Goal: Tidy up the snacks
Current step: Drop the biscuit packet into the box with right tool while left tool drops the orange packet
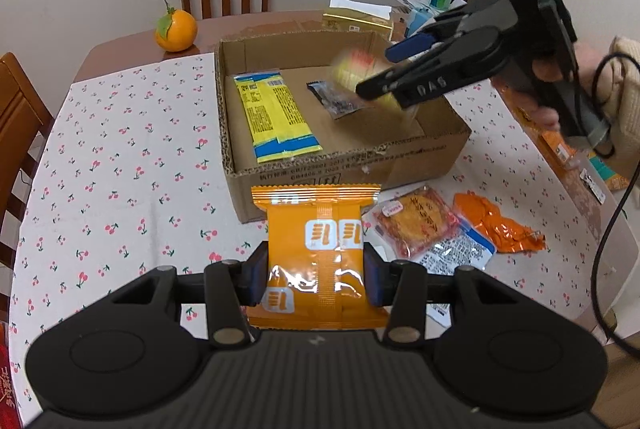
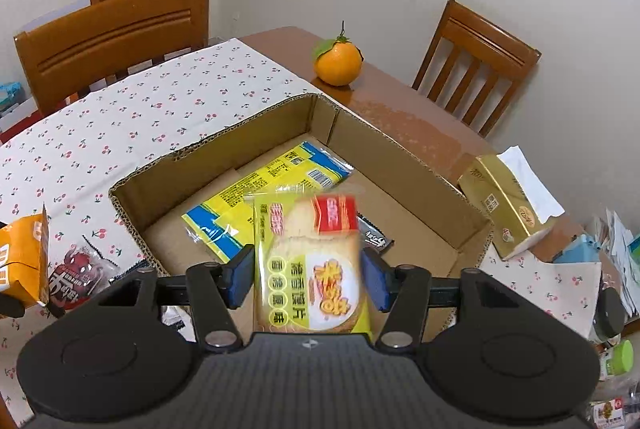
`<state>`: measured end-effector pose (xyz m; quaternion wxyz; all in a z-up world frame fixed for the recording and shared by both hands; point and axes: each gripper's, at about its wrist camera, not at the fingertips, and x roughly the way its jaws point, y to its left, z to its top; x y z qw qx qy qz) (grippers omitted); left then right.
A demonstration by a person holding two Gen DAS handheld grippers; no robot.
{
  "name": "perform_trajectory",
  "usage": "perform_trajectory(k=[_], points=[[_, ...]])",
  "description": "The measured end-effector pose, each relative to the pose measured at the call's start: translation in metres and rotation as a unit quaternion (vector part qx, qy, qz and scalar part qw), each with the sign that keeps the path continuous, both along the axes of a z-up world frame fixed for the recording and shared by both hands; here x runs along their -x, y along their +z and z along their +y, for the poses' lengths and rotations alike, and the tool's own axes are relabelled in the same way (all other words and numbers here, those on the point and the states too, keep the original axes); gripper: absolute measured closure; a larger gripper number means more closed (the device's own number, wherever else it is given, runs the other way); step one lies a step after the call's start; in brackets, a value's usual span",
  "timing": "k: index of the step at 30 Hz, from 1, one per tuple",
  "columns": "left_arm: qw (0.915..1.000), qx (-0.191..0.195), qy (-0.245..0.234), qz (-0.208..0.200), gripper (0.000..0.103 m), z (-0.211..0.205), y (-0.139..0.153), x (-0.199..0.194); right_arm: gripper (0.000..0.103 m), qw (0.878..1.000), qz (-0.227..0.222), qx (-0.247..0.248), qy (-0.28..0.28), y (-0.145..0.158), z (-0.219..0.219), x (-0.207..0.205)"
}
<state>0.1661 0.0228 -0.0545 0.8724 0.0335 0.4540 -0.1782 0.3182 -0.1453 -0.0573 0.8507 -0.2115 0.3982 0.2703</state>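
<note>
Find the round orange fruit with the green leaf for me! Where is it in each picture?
Left wrist view: the round orange fruit sits upper left, on bare brown wooden table beyond the far left corner of the open cardboard box.
Right wrist view: the fruit sits upper centre, beyond the box's far corner.
Shared landmark: the long yellow and blue snack packet lying in the box.

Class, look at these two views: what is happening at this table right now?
A person is sorting snacks into a cardboard box with two handheld claws. The left claw grips an orange packet in front of the box. The right claw is over the box with a yellow bread-slice packet between its pads. A yellow-blue packet already lies inside.
</note>
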Motion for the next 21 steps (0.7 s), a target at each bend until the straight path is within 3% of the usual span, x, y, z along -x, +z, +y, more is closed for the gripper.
perform_trajectory(k=[2, 8, 14, 21], points=[[1.0000, 0.002, -0.001, -0.001, 0.058, 0.000, 0.002, -0.005, 0.017, 1.000, 0.000, -0.010, -0.006, 0.000, -0.001, 0.003], [0.9999, 0.004, -0.012, -0.007, 0.058, -0.003, 0.011, -0.019, 0.005, 0.998, 0.012, -0.046, -0.038, 0.007, -0.012, 0.031], [0.9991, -0.002, -0.032, -0.027, 0.058, -0.013, 0.022, -0.042, 0.000, 0.992, 0.008, -0.089, -0.093, 0.014, -0.026, 0.071], [0.9988, 0.012, -0.034, -0.032, 0.058, -0.027, 0.020, -0.094, 0.000, 0.982, 0.011, -0.104, -0.158, 0.010, -0.042, 0.108]])
